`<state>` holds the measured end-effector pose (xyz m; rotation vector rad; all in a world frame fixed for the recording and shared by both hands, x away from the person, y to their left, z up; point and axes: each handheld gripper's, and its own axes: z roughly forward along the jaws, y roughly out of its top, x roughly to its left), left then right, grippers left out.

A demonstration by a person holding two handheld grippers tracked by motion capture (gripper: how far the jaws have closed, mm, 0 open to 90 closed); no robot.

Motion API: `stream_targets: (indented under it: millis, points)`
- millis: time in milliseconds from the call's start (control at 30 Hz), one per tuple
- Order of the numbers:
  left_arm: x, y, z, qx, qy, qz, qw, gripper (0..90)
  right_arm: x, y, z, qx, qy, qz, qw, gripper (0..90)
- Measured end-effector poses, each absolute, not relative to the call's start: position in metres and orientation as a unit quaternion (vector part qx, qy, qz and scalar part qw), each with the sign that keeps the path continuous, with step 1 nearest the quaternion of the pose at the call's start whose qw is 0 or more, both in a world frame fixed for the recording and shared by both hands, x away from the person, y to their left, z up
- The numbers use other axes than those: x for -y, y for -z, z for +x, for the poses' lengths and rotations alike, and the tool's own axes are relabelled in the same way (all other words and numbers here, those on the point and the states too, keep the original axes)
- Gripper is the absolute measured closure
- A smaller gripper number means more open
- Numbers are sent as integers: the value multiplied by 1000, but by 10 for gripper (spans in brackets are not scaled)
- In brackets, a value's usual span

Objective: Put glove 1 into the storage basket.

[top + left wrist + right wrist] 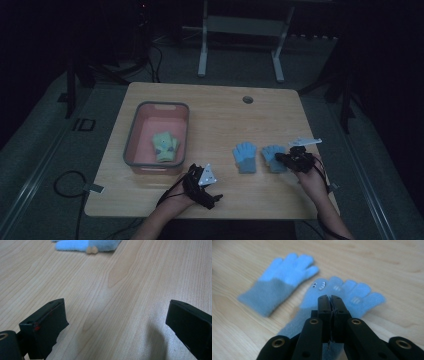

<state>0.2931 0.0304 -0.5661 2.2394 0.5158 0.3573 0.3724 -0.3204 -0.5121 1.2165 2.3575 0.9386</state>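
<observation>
Dim room, wooden bench [215, 120]. Pink bin [131, 145] at left with a green glove [165, 146] inside. Two blue gloves flat at right: left glove [245, 156], right glove [273, 157]. Right hand-held gripper [281, 159] sits over the right glove, jaws together, grip on fabric unclear. Left hand-held gripper [117, 325] hovers low over bare wood, jaws wide apart.
</observation>
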Motion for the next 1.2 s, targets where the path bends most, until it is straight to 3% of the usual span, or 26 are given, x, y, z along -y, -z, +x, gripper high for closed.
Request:
stream_targets:
  millis: [200, 600, 933, 1200]
  points:
    - [-30, 566, 293, -203, -141, 885, 395, 35, 322, 532, 378, -831, -311, 437, 150, 851]
    - [-30, 567, 293, -202, -140, 885, 395, 36, 328, 526, 378, -830, -315, 432, 159, 657]
    - [-31, 567, 293, -202, -140, 885, 396, 36, 333, 526, 391, -870, -307, 359, 144, 613]
    - [-31, 566, 293, -201, -139, 885, 397, 36, 336, 538, 398, -878, -289, 357, 133, 628]
